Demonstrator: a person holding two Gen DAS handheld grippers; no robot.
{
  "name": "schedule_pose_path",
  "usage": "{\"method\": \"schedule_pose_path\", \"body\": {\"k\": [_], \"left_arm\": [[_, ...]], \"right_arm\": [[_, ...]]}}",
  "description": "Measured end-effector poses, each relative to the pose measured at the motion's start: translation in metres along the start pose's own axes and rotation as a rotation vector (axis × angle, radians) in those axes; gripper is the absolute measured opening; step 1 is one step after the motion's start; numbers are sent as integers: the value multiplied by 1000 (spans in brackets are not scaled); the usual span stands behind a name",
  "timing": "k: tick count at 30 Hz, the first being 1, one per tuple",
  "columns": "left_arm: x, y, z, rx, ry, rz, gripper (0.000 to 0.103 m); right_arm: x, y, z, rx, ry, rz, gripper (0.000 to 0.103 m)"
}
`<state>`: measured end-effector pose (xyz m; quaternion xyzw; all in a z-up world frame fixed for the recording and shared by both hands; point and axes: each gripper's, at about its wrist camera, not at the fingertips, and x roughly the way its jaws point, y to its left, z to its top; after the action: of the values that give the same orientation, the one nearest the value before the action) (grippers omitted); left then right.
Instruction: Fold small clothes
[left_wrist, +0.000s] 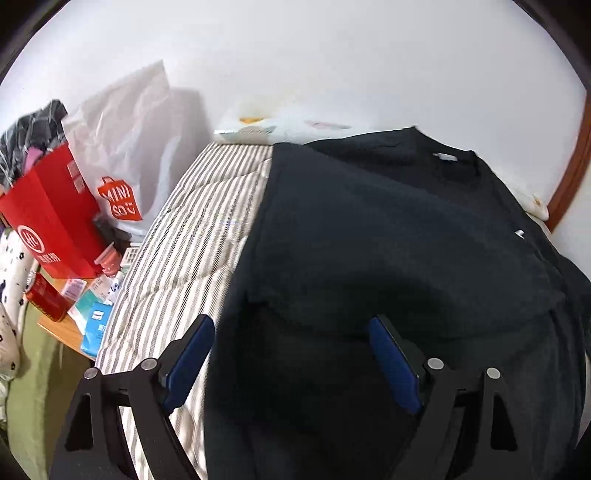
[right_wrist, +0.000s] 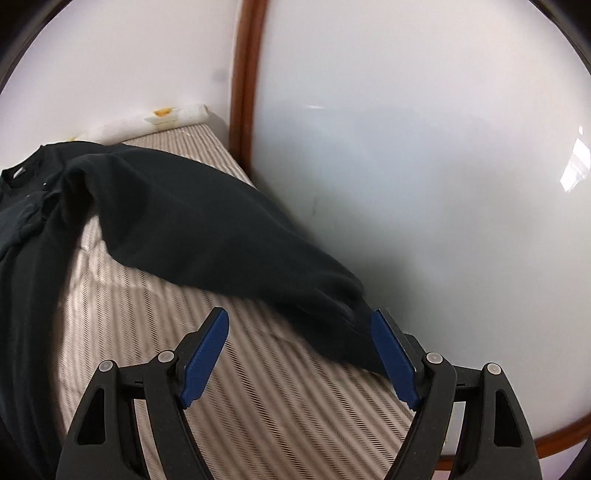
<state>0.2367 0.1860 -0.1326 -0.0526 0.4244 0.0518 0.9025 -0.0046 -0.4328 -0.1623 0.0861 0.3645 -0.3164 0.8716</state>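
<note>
Black sweatshirt (left_wrist: 369, 229) lies spread on the striped bed (left_wrist: 192, 236), both hand-held grippers, left (left_wrist: 291, 354) and right (right_wrist: 299, 354), gaping empty; its sleeve (right_wrist: 207, 229) nearing the bed's edge could slide off.

Shirt (left_wrist: 388, 258): lower part cut off by bottom edge of left view; left part cut off by left edge of right view. Covers most of bed (left_wrist: 192, 236), so bed's right side is hidden in left view.

Sleeve (right_wrist: 221, 240): cuff end partly hidden behind right gripper (right_wrist: 299, 358) finger.

Neck label (left_wrist: 445, 157): too small to read.

Boxes (left_wrist: 94, 317) at bed's left edge: print blurred, unreadable.

Bedding stripes near bottom of both views: motion-blurred.
</note>
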Motion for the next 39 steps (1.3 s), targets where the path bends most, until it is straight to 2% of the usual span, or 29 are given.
{"method": "schedule_pose_path", "body": {"k": [3,5,7,9,11,12,13,15,20,22,25,28,30,32,35,39], "left_arm": [[-17,-10,-10,15,-17,-6,86],[-27,-15,-20,30,-34,-11,86],[-29,-18,-26,41,-31,-6,86],[-29,-20,-33,56,-10,6,86],[-29,-20,-39,64,2,16,86],[-30,-19,-42,65,3,18,86],[-31,-17,-45,63,4,18,86],[-31,-12,-54,54,20,18,86],[-33,-6,-73,93,37,21,86],[-32,-6,-81,121,37,42,86],[-30,-8,-87,146,58,5,86],[-32,-12,-89,160,35,-3,86],[-30,-12,-90,155,39,-4,86],[-28,-11,-92,159,38,-6,86],[-27,-8,-91,144,40,-28,86],[-27,-6,-93,135,42,-41,86]], "right_arm": [[11,-7,-4,-5,20,37,79],[16,-4,-4,-40,23,18,79],[23,-5,-2,-43,7,-2,79],[32,-9,2,-22,16,22,78],[42,-11,5,-8,37,74,66],[45,-10,7,-5,42,86,50],[46,-8,10,-11,29,76,30],[47,-3,14,-32,27,74,12],[14,16,35,-78,-114,49,10],[-3,29,52,-70,-171,80,10],[-31,58,79,-60,-241,165,10],[-65,105,98,-92,-336,250,10],[-85,140,110,-103,-375,343,10],[-98,177,120,-123,-391,427,10],[-114,239,124,-188,-405,503,10],[-126,313,109,-260,-377,594,10]]}}
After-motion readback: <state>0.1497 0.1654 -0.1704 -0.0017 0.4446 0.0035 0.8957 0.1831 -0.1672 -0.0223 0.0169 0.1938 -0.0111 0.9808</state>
